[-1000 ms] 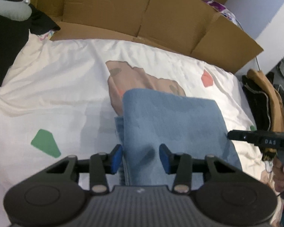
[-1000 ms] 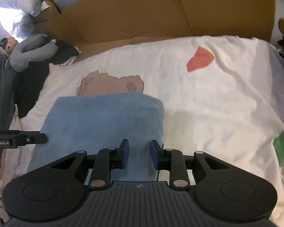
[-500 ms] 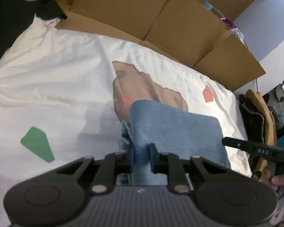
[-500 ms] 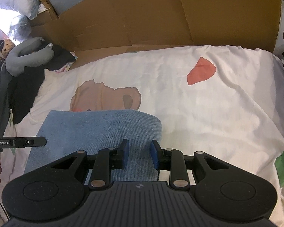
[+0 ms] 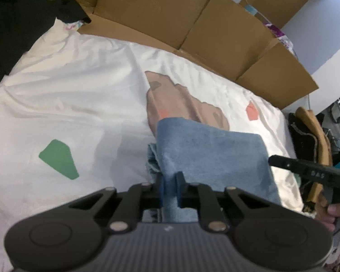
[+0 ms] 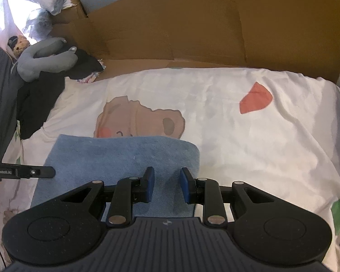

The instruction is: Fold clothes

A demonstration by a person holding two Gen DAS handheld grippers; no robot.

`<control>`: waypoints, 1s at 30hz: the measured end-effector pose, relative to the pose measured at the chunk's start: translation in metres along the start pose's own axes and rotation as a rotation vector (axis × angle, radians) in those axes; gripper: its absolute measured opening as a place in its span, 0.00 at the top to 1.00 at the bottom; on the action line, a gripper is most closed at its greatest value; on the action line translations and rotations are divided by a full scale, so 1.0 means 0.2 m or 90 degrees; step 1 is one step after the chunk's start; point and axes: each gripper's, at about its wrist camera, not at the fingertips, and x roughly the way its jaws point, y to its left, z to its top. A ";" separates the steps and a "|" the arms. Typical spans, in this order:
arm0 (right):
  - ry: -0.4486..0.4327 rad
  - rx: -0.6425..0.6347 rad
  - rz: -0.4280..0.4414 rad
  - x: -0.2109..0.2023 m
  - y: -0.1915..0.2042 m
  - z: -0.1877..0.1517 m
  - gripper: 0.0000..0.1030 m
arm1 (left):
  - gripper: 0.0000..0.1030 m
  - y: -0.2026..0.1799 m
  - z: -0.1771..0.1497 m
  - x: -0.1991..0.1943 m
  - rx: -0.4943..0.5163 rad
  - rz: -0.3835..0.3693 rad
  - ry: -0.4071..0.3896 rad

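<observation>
Jeans [image 5: 210,151] lie folded on the bed [image 5: 83,104] — my left gripper [image 5: 170,190] has just closed, jaws pinching the denim's edge at six o'clock; my right gripper [image 6: 166,187] hovers parted — next, grip and lift.

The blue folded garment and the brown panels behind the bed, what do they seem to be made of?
Blue garment: likely denim, going by the matte, faded, diagonally ribbed weave and a frayed edge. Brown panels: cardboard, plain matte brown, with creases, fold lines and cut flap edges.
</observation>
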 end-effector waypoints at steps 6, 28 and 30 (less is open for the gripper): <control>0.018 -0.027 -0.013 0.13 0.02 0.01 0.74 | 0.83 0.00 0.03 0.05 0.022 0.013 0.001; 0.020 -0.027 -0.052 0.16 -0.05 0.02 0.70 | 0.43 0.04 0.14 0.22 -0.031 -0.027 0.016; 0.022 -0.037 -0.054 0.19 -0.05 0.01 0.70 | 0.51 0.04 0.14 0.21 -0.031 -0.033 -0.005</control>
